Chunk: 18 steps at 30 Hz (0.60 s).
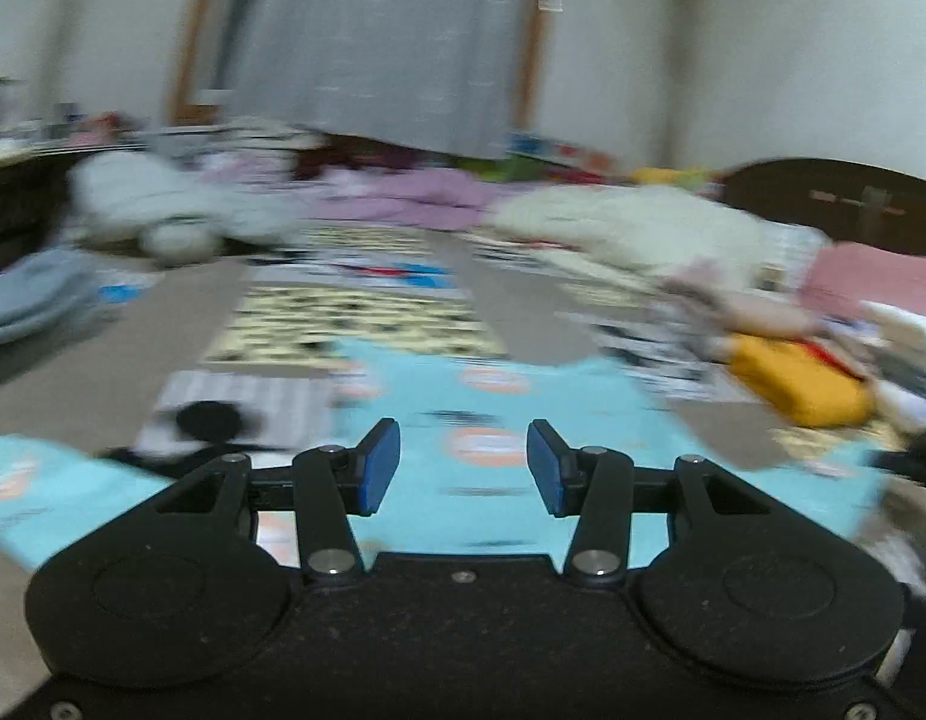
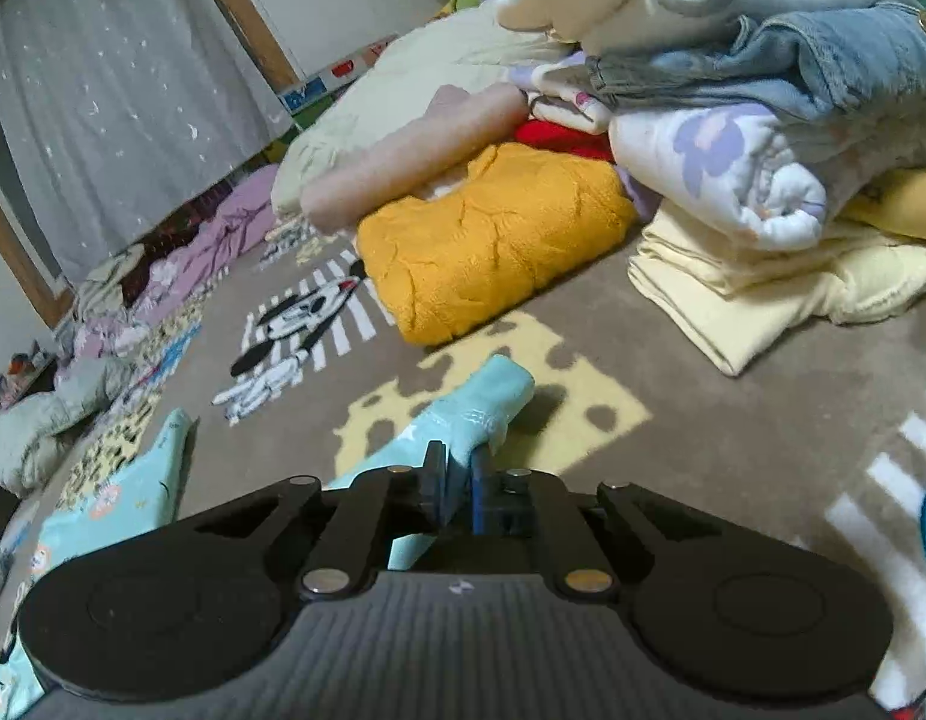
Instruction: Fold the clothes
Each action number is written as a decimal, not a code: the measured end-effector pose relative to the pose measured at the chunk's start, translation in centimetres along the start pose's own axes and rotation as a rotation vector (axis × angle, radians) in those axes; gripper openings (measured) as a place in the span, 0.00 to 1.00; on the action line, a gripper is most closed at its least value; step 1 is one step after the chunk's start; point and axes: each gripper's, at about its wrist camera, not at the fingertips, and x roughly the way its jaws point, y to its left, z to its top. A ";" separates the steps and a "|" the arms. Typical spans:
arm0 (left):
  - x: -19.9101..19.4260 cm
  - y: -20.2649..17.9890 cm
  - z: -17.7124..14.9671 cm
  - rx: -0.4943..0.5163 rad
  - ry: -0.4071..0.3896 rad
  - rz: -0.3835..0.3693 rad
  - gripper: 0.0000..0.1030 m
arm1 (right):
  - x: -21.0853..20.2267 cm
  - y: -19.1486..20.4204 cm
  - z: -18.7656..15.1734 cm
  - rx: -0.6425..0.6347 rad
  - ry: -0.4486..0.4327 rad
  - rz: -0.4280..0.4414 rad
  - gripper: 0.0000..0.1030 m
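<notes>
Turquoise garment [image 2: 463,420] pinched in right tool [image 2: 459,489], spread below gaping left tool [image 1: 463,462].

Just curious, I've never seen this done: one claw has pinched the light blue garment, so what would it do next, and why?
Probably the open left gripper should lower and pinch the garment spread below it. The right gripper is already shut on a bunched part, and folding likely needs two holds.
</notes>
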 end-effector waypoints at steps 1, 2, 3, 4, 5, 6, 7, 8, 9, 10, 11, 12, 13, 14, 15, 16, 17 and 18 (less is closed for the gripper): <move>0.7 -1.7 -0.2 0.015 0.012 -0.033 0.44 | 0.0 -0.3 0.0 0.008 0.001 -0.007 0.27; 1.4 -3.5 -0.5 0.030 0.024 -0.066 0.44 | 0.0 -0.7 -0.1 0.020 0.000 -0.013 0.29; 2.1 -5.2 -0.7 0.044 0.036 -0.099 0.41 | 0.1 -1.2 0.0 0.037 -0.001 -0.018 0.30; 2.8 -6.8 -1.1 0.067 0.050 -0.125 0.35 | 0.2 -1.7 0.0 0.052 -0.002 -0.019 0.29; 3.5 -8.3 -1.6 0.091 0.066 -0.149 0.33 | 0.2 -2.2 0.0 0.065 -0.001 -0.015 0.29; 4.2 -9.8 -2.1 0.115 0.081 -0.173 0.30 | 0.3 -2.5 0.0 0.069 0.001 -0.009 0.30; 4.9 -11.3 -2.6 0.139 0.096 -0.198 0.30 | 0.4 -2.6 0.1 0.062 0.004 0.000 0.30; 5.6 -12.6 -3.2 0.169 0.112 -0.217 0.30 | 0.5 -2.6 0.1 0.047 0.006 0.007 0.29; 6.3 -13.8 -3.8 0.200 0.127 -0.236 0.30 | 0.7 -2.4 0.2 0.024 0.009 0.010 0.28; 7.3 -14.9 -4.9 0.262 0.191 -0.246 0.30 | 0.9 -2.3 0.4 0.004 0.011 0.008 0.23; 8.3 -16.0 -6.0 0.329 0.261 -0.253 0.30 | 1.1 -2.2 0.6 -0.016 0.010 0.002 0.21; 9.4 -17.0 -7.1 0.396 0.332 -0.261 0.30 | 1.3 -2.1 0.8 -0.031 0.009 -0.004 0.20; 9.4 -17.7 -7.9 0.459 0.324 -0.249 0.30 | 1.5 -2.0 1.0 -0.042 0.006 -0.010 0.18; 9.1 -18.4 -8.6 0.522 0.303 -0.235 0.30 | 1.7 -2.0 1.3 -0.051 0.004 -0.019 0.16; 9.1 -18.3 -8.6 0.524 0.301 -0.240 0.30 | 1.9 -2.1 1.5 -0.056 0.001 -0.033 0.15; 9.2 -18.1 -8.5 0.515 0.302 -0.248 0.30 | 1.9 -2.2 1.7 -0.051 -0.002 -0.039 0.15; 9.2 -18.0 -8.4 0.506 0.303 -0.255 0.30 | 1.9 -2.6 1.9 -0.027 -0.002 -0.033 0.15; 9.2 -17.8 -8.3 0.497 0.304 -0.263 0.30 | 1.8 -3.0 2.0 -0.012 -0.002 -0.033 0.15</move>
